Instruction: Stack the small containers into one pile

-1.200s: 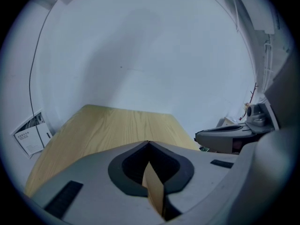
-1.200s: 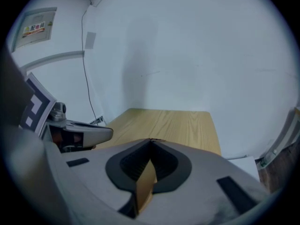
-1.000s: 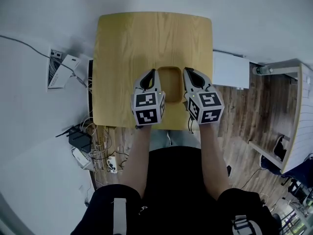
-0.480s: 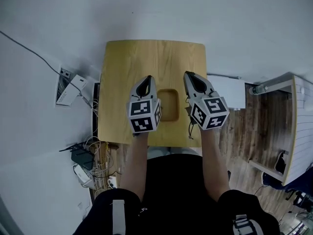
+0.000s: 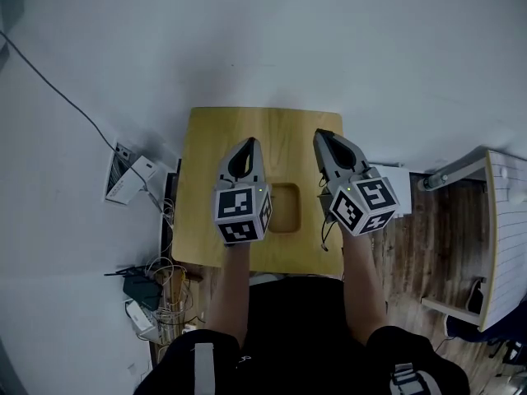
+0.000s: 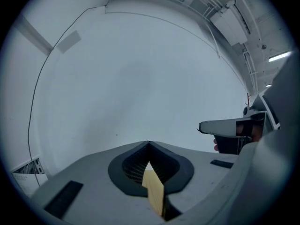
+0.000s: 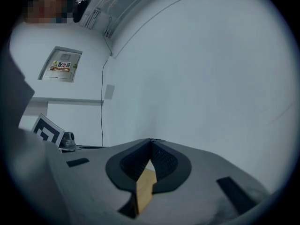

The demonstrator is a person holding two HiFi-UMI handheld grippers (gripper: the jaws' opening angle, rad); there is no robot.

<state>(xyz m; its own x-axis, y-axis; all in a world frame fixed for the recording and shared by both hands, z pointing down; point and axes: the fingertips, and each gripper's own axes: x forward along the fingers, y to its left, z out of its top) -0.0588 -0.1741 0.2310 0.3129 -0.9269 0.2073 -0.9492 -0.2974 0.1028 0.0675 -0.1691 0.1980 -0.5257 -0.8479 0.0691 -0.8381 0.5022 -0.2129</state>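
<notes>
A tan, rounded-square container sits on the wooden table, near its front edge; I cannot tell whether it is one piece or a nested pile. My left gripper hovers above the table to the container's left, and my right gripper hovers to its right. Neither touches it. In the left gripper view the left gripper is shut, its tips meeting with only a sliver of table showing behind them. The right gripper is shut the same way, with nothing held.
A white box and a tangle of cables lie on the floor left of the table. A white unit stands at the table's right edge, with wooden flooring and a white shelf beyond it.
Both grippers have risen from beside the container and now hang higher above the table. The head view has drawn back, so the table looks smaller. The container has not moved.
</notes>
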